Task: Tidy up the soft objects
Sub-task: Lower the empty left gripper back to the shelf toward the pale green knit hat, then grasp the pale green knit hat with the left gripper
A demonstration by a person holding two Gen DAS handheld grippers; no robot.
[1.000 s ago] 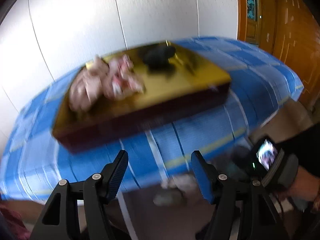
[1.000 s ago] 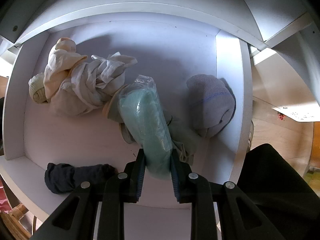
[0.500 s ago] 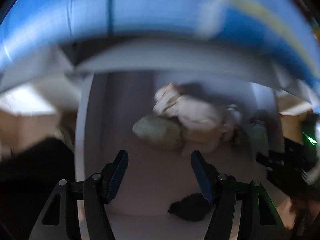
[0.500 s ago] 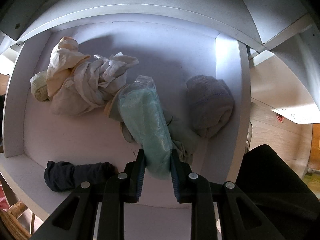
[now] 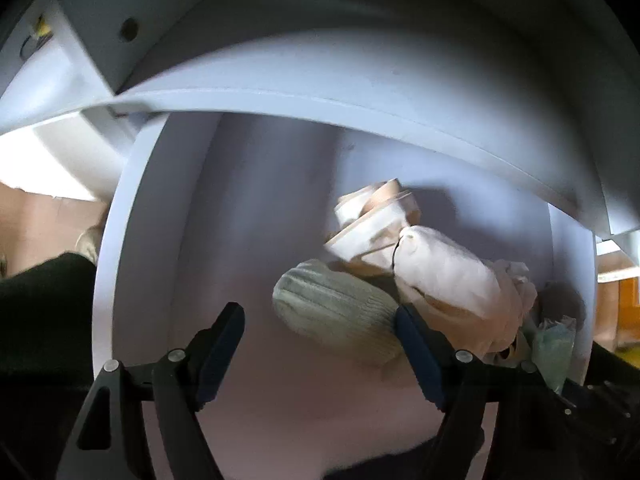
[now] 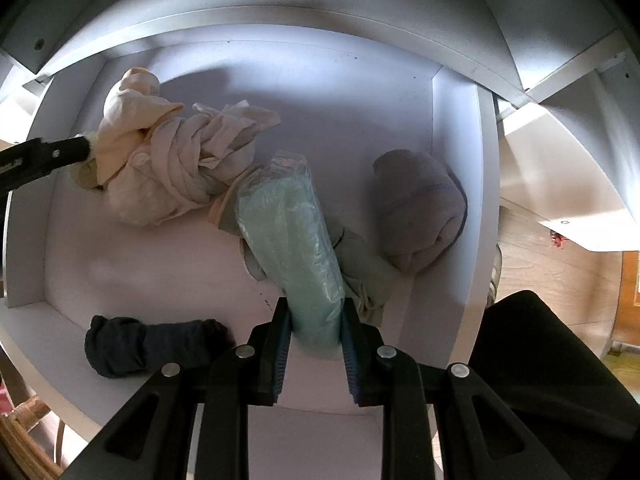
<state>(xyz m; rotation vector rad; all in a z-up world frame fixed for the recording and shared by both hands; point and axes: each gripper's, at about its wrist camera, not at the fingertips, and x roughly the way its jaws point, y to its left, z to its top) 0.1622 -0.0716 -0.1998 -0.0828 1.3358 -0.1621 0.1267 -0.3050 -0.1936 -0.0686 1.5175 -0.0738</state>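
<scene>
My right hand-held gripper (image 6: 314,344) is clamped on the mint-green packet in clear wrap (image 6: 294,248), which stretches straight ahead of the jaws into the white shelf compartment (image 6: 456,184), its far end among the other soft things. My left hand-held gripper (image 5: 320,348) has its jaws apart and opening, with nothing pressed between them; the pale green knitted roll (image 5: 336,312) lies just ahead, against the inner face of its right finger.

As I judge it, the sorting is partway done. Several pieces already sit in the compartment: the cream cloth bundle (image 6: 172,160) ahead and to the left of my right gripper, the greyish-lilac rolled cloth (image 6: 420,208) ahead to the right by the side wall, and the dark navy roll (image 6: 148,344) close on the left near the front edge. The packet is not yet let go, and the heap looks tumbled rather than tidy, so placing or straightening is probably what remains.

Much is unclear. A grey-green cloth (image 6: 360,264) lies partly under the packet, and I cannot tell what it is. In the left view the packet and lilac roll are only slivers at the right edge, and the near end of the shelf is lost behind my gripper body. Whether more items wait outside the compartment cannot be seen.
</scene>
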